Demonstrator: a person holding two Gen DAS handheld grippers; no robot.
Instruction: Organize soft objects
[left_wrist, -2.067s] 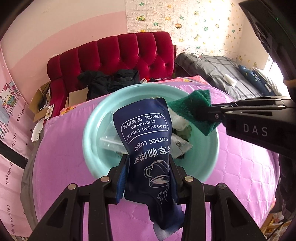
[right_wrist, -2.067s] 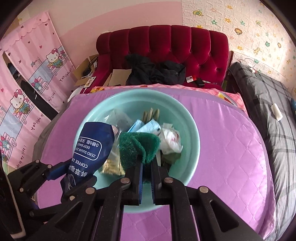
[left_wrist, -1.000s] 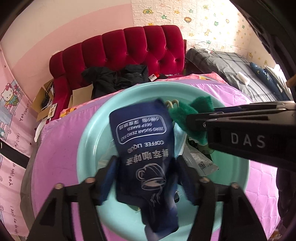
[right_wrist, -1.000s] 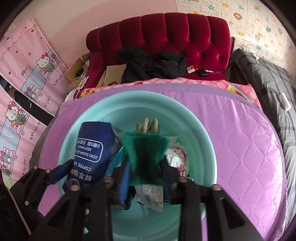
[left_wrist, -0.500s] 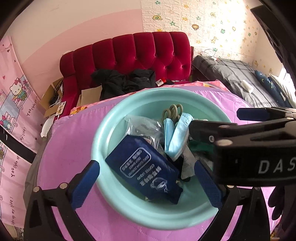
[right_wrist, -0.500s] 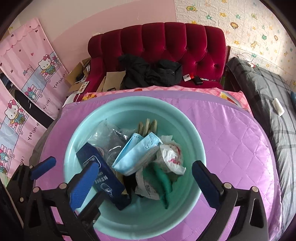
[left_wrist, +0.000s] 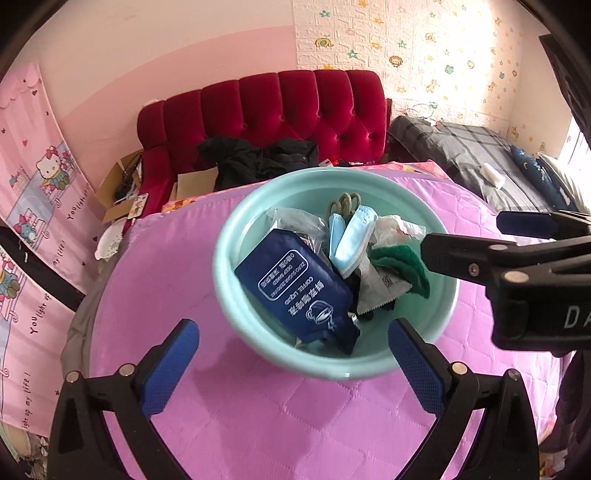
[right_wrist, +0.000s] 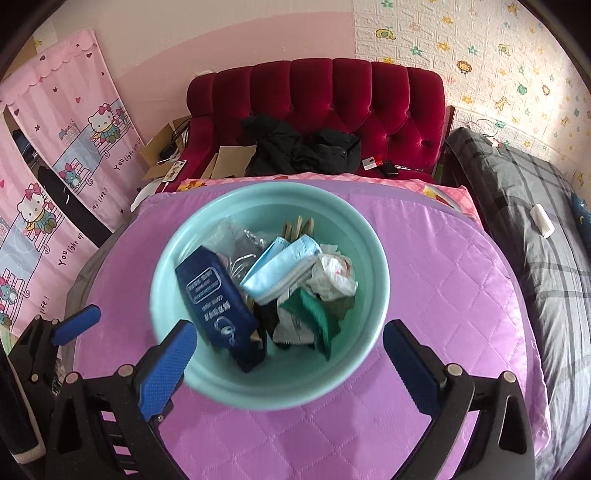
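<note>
A teal basin (left_wrist: 236, 310) (right_wrist: 380, 295) sits on the purple quilted table. In it lie a dark blue coffee pouch (left_wrist: 295, 291) (right_wrist: 214, 299), a green scouring pad (left_wrist: 402, 262) (right_wrist: 314, 314), light blue face masks (left_wrist: 351, 236) (right_wrist: 280, 266), a crumpled white bag (right_wrist: 332, 273) and clear wrappers. My left gripper (left_wrist: 293, 362) is open and empty, just in front of the basin. My right gripper (right_wrist: 290, 365) is open and empty above the basin's near rim; it also shows in the left wrist view (left_wrist: 506, 240) at the right.
The purple quilted table (left_wrist: 258, 424) (right_wrist: 461, 295) surrounds the basin. Behind it stands a red tufted sofa (right_wrist: 332, 103) with dark clothes and cardboard. A grey plaid bed (right_wrist: 535, 221) is at the right. Pink Hello Kitty curtains (right_wrist: 55, 166) hang at the left.
Both grippers have opened: the left let go of the blue coffee pouch and the right let go of the green pad, both now lying in the basin. Both grippers pulled back towards me.
</note>
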